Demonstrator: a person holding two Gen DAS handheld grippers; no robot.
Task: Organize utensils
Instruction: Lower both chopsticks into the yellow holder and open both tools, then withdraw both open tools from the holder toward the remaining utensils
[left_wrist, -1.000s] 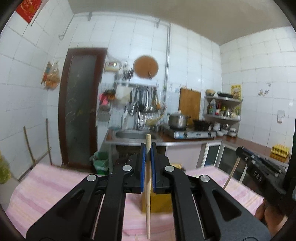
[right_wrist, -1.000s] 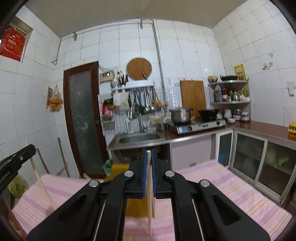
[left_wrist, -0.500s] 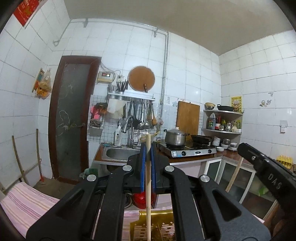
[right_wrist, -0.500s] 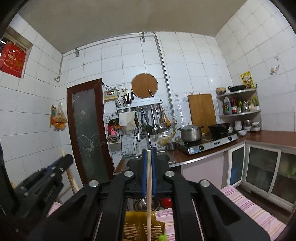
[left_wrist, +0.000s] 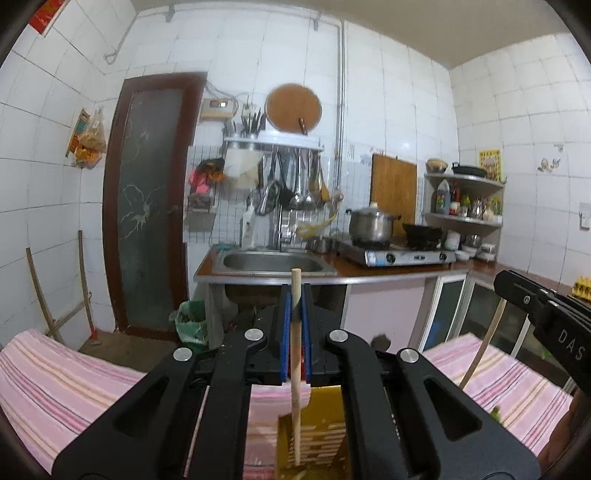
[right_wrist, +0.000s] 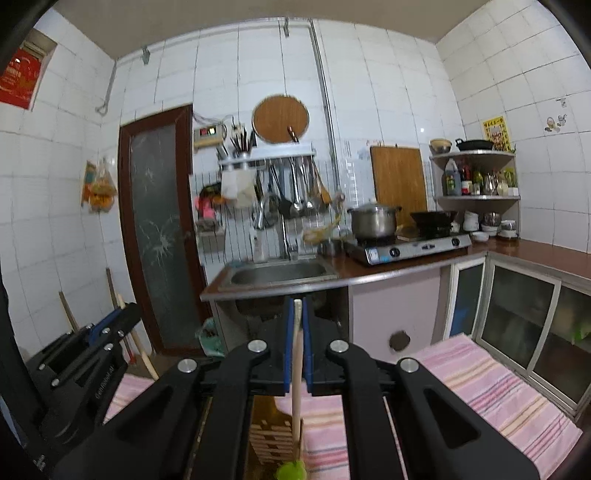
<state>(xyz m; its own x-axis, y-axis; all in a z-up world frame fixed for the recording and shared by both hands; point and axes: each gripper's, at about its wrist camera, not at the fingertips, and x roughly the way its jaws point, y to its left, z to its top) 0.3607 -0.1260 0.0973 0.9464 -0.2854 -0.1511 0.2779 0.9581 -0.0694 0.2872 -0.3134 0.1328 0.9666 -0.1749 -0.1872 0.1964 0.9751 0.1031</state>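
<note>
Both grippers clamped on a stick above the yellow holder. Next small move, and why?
Probably lower the left gripper a little, keeping its wooden stick upright. The stick's lower end already hangs at the slotted yellow holder on the striped cloth. The right gripper holds its own stick beside it, so one at a time looks safer.

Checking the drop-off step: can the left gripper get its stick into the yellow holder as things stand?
Probably yes. The left gripper is shut on the stick, whose lower end already hangs over the yellow holder. Nothing visibly blocks the way down; the right gripper is off to the side.
</note>
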